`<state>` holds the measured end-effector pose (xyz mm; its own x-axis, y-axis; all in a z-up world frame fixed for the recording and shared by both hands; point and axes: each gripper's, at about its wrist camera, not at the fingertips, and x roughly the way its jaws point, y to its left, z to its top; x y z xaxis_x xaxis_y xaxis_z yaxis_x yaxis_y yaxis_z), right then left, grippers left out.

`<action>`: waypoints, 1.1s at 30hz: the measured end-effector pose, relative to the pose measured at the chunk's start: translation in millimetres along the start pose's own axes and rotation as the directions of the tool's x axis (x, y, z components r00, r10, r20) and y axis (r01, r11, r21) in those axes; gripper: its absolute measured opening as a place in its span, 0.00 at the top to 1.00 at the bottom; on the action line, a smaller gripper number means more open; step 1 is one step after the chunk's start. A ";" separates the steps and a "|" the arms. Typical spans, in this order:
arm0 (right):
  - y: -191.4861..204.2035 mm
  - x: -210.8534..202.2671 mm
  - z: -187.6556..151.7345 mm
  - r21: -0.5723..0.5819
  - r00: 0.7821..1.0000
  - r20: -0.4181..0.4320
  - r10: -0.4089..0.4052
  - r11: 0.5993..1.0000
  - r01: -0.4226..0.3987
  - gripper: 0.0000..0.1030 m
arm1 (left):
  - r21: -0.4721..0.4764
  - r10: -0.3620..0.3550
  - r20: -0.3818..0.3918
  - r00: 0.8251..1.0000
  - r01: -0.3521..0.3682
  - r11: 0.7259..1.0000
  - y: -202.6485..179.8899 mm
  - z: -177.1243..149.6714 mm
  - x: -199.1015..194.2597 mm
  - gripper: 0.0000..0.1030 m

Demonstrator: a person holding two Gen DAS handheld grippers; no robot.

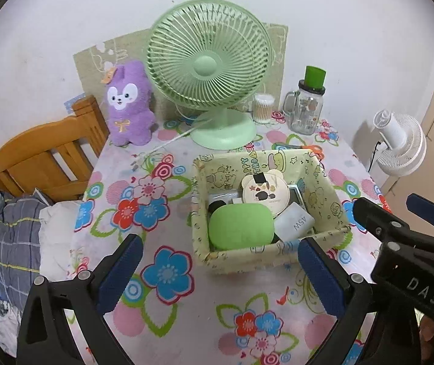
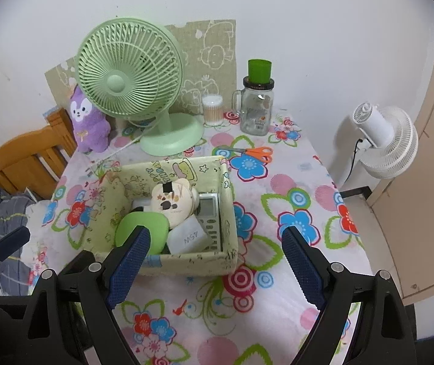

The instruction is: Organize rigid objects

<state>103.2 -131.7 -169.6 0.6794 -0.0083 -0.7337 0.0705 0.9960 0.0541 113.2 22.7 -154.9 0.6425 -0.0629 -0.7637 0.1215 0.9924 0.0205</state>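
Orange scissors (image 2: 255, 153) lie crosswise beyond the basket (image 2: 168, 260), nearer the wide, empty right gripper (image 2: 215, 261) than the equally wide, empty left gripper (image 1: 220, 276).

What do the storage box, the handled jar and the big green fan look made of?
Storage box: seemingly fabric over stiff board, matte print, slightly bowed walls. Handled jar: clear glass, glossy, see-through. Green fan: moulded plastic, smooth pastel grille, probably.
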 end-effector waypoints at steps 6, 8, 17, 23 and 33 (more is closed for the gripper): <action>-1.4 -34.2 -6.7 0.000 0.998 0.055 -0.010 1.000 0.010 0.12 | -0.014 -0.001 0.042 0.999 0.002 1.000 7.0 -8.5 -34.6 0.00; -3.7 -46.2 -7.9 0.008 0.997 0.072 -0.001 1.000 0.001 0.12 | -0.022 -0.007 0.054 0.999 0.008 1.000 9.0 -9.7 -44.7 0.00; -13.4 -104.1 -2.5 -0.007 0.985 0.170 -0.013 1.000 0.014 0.04 | -0.088 0.010 0.117 0.993 0.000 0.996 15.1 -4.4 -99.1 0.00; -18.1 -140.2 3.0 -0.035 0.982 0.187 -0.012 0.999 0.019 0.04 | -0.115 0.020 0.130 0.991 -0.005 0.993 16.4 4.3 -131.4 0.00; -27.8 -178.4 4.7 -0.024 0.976 0.215 0.016 1.000 -0.011 0.04 | -0.111 0.052 0.202 0.978 -0.030 0.993 6.1 9.2 -177.8 0.00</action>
<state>-16.5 -158.3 -37.0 0.8218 -0.0115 -0.5696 0.0456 0.9979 0.0457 6.7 39.0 -13.1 0.7875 -0.0318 -0.6155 0.0179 0.9994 -0.0287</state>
